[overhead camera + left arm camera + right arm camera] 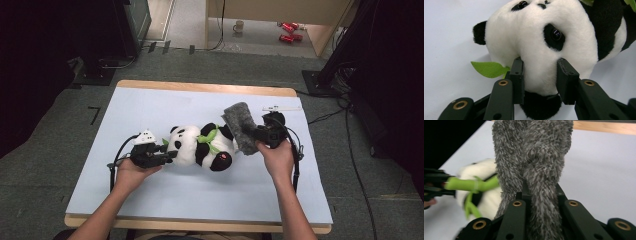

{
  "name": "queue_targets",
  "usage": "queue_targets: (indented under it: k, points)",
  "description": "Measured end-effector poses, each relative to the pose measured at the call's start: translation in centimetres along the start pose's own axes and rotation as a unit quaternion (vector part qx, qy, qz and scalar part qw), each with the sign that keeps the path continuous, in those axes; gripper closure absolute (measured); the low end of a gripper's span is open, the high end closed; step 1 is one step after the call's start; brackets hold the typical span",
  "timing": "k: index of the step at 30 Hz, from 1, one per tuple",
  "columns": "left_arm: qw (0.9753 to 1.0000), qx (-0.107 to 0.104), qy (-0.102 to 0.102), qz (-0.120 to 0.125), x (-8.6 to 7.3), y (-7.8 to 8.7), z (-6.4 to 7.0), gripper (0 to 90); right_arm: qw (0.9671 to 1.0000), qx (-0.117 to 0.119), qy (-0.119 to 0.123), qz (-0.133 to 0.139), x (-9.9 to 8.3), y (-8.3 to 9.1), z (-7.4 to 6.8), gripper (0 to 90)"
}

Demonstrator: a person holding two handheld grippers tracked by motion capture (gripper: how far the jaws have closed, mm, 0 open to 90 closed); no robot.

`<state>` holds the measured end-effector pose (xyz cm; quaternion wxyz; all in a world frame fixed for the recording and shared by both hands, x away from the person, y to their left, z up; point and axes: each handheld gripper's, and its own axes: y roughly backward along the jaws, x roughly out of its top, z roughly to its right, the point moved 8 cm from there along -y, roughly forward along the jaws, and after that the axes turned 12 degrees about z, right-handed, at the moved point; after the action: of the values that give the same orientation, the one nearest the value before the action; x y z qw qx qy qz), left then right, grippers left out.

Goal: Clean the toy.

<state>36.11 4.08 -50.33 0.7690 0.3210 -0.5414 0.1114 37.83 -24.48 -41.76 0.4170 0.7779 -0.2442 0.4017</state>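
Note:
A black-and-white plush panda lies on its back in the middle of the pale blue table top, head to the left, with a green bamboo sprig on its chest. My left gripper is shut on the panda's head, its jaws pressed into the white fur of the muzzle. A green leaf pokes out beside the left jaw. My right gripper is shut on a fuzzy grey cloth, held just right of the panda's legs. The grey cloth stands up between the jaws, with the panda behind it.
A small white strip lies near the table's back right corner. The wooden table edge runs along the back. On the floor beyond are a mug, red cans and black stands with cables at both sides.

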Motion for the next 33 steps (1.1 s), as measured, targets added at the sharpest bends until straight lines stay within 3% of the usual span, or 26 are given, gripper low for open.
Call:
queue_targets:
  k: [5,11,14,16,28,33]
  points:
    - [1.0,0.0,0.0,0.0,0.0,0.0,0.0,63.1,0.999,0.042,0.008,-0.01,-0.1,-1.7,-3.0,79.6]
    - [1.0,0.0,-0.003,-0.003,-0.1,0.0,0.0,63.1,0.9963,0.067,0.026,-0.047,-1.9,-4.0,-4.7,79.4]
    - [1.0,0.002,-0.003,-0.005,-0.1,0.0,0.1,63.2,0.9956,0.059,0.036,-0.064,-3.1,-4.7,-4.3,79.3]
    - [1.0,0.003,-0.005,-0.005,-0.1,0.0,0.1,63.4,0.996,0.063,0.024,-0.059,-3.5,-4.6,-3.8,79.3]
    - [0.9998,0.004,0.001,-0.018,-0.1,0.0,0.1,63.6,0.9963,0.063,0.034,-0.048,-5.2,-3.4,-2.0,79.3]
    - [0.9998,0.001,0.006,-0.021,0.0,-0.1,0.0,63.5,0.9969,0.057,0.023,-0.049,-6.0,-2.8,-1.0,79.3]
